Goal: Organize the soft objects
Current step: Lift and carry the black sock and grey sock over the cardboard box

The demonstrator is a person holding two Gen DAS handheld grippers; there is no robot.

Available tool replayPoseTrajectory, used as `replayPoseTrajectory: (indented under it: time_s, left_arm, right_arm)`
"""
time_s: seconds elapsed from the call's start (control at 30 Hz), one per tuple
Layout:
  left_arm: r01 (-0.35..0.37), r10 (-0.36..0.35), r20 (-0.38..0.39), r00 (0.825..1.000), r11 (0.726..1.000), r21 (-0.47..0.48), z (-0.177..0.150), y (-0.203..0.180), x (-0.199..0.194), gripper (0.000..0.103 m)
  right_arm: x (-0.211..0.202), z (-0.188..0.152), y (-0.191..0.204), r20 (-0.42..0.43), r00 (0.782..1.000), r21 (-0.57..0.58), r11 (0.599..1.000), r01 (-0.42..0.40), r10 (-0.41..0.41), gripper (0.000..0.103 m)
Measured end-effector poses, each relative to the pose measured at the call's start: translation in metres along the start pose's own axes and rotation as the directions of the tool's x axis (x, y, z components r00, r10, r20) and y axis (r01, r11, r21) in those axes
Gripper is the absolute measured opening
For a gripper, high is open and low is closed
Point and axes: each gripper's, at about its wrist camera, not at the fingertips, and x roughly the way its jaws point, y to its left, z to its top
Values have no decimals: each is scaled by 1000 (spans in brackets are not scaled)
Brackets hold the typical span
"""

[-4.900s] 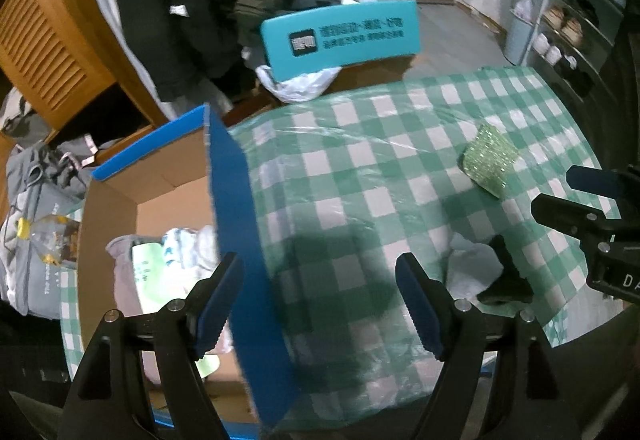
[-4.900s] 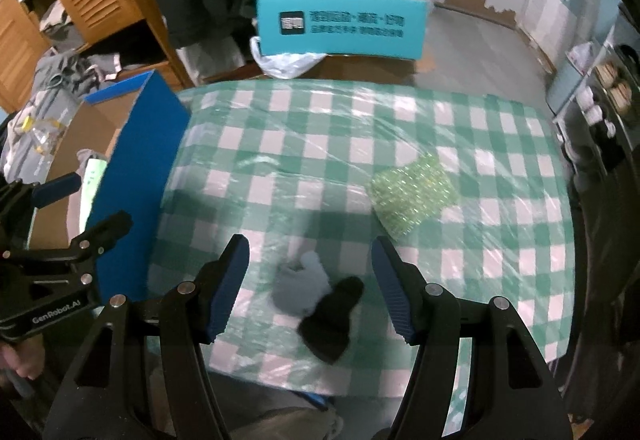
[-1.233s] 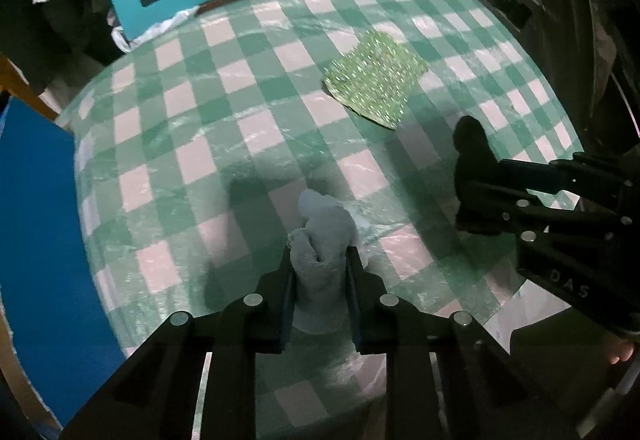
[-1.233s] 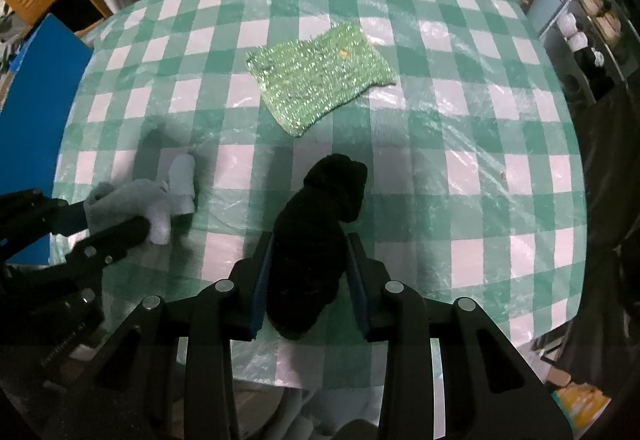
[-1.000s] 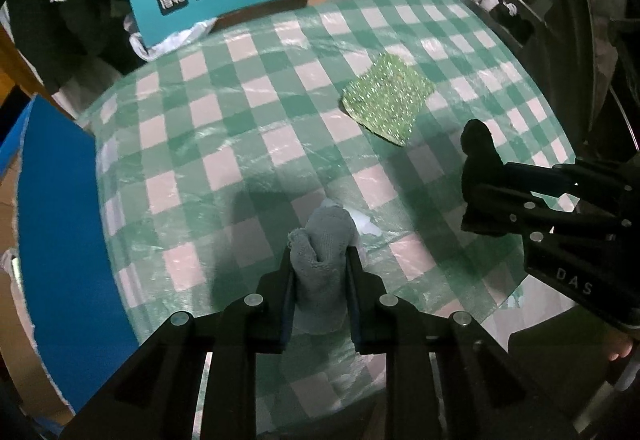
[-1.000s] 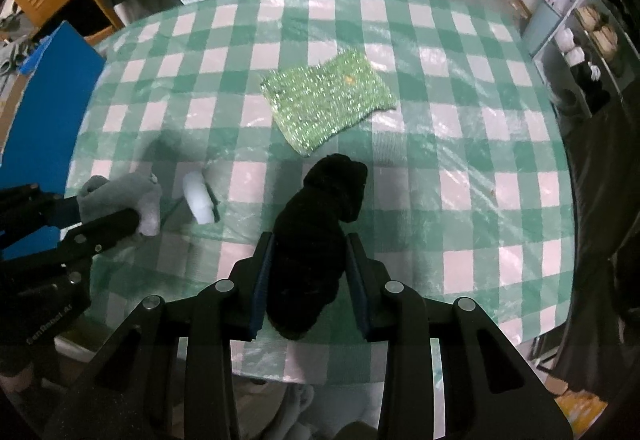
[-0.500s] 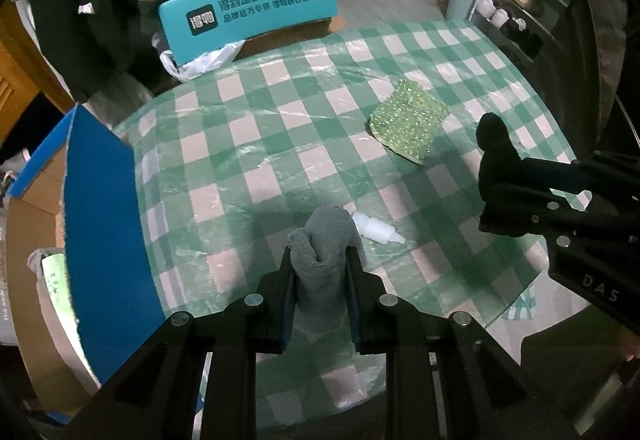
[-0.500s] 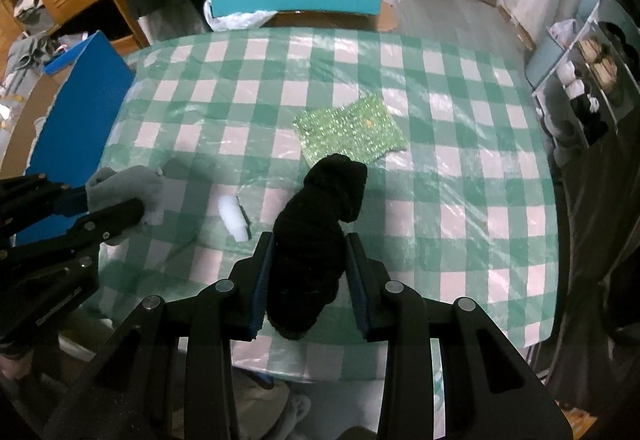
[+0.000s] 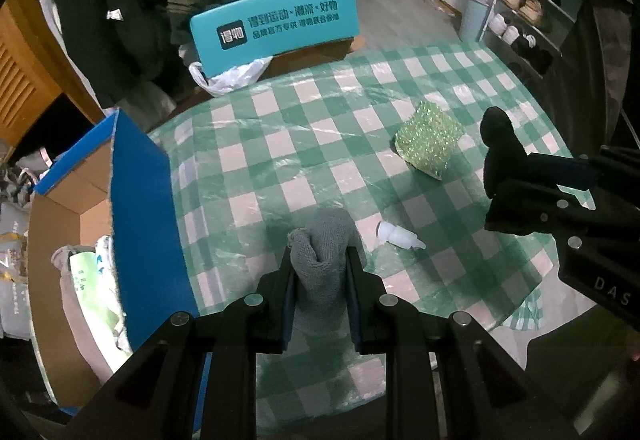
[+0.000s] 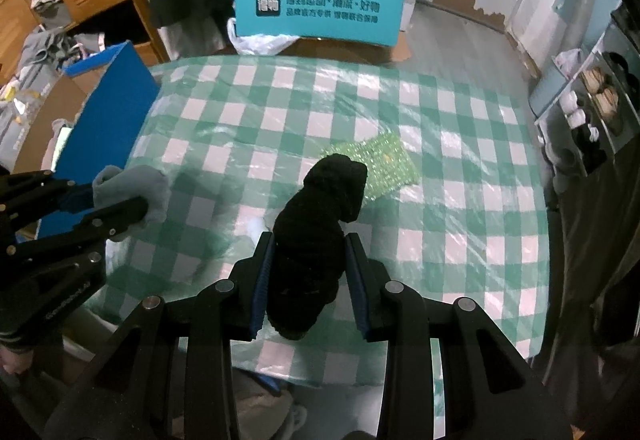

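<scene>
Green-white checked table (image 9: 280,144) under clear plastic cover, teal sign (image 9: 276,28) at far edge, shoe rack (image 9: 532,16) off to right. Left gripper (image 9: 320,272) clamped on grey sock (image 9: 324,244) — held clear above tabletop. Right gripper (image 10: 308,276) clamped on black sock (image 10: 320,216), also off surface. Glittery green cloth (image 9: 430,138) lies flat on table, partly hidden behind black sock in right view. Small white piece (image 9: 396,236) on table near grey sock. Open cardboard box (image 9: 132,208) with blue flap at table's left edge — soft items inside.
</scene>
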Motion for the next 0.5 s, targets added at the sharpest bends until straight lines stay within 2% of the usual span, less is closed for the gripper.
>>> replayPoseTrajectory:
  time_s: [0.5]
  left_arm:
    - [-39, 43, 68, 997, 998, -58, -3, 38, -35, 22]
  right_arm:
    - [-20, 25, 42, 56, 998, -77, 996, -36, 40, 33]
